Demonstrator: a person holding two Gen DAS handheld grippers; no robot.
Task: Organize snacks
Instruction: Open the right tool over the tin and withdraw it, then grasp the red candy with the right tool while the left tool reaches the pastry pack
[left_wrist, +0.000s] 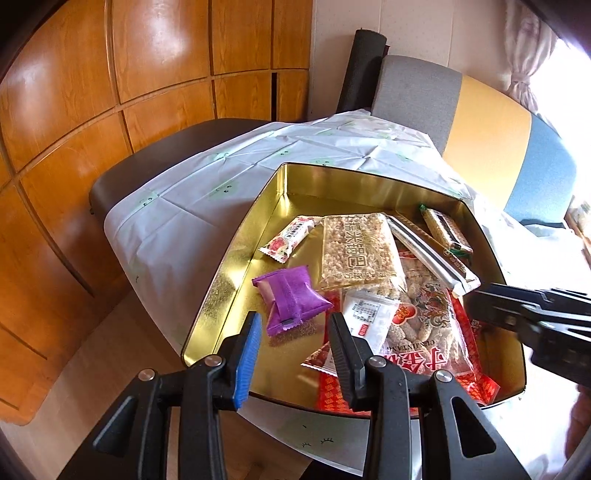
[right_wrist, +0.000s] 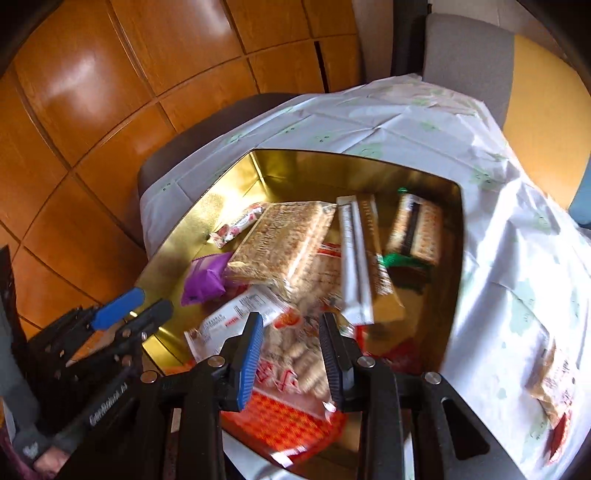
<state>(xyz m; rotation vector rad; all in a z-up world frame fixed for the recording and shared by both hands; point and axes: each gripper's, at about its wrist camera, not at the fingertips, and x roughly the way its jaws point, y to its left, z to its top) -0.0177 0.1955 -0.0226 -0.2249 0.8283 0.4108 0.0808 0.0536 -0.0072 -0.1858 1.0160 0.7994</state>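
Note:
A gold tin box (left_wrist: 236, 254) (right_wrist: 236, 177) holds several snacks: a purple packet (left_wrist: 291, 299) (right_wrist: 205, 275), a rice cracker pack (left_wrist: 356, 251) (right_wrist: 284, 236), a small floral packet (left_wrist: 286, 238), a white-and-gold bar (left_wrist: 432, 251) (right_wrist: 356, 258), a green-edged bar (left_wrist: 448, 229) (right_wrist: 421, 229) and a red bag of sesame sticks (left_wrist: 428, 325) (right_wrist: 295, 347). My left gripper (left_wrist: 295, 350) is open and empty over the tin's near edge, just below the purple packet. My right gripper (right_wrist: 291, 350) is open and empty above the red bag; it shows in the left wrist view (left_wrist: 524, 314).
The tin sits on a white tablecloth (left_wrist: 192, 199) (right_wrist: 498, 258) over a dark table. One snack packet (right_wrist: 554, 384) lies on the cloth right of the tin. A grey, yellow and blue chair (left_wrist: 480, 122) stands behind. Wooden panels (left_wrist: 110, 92) line the left.

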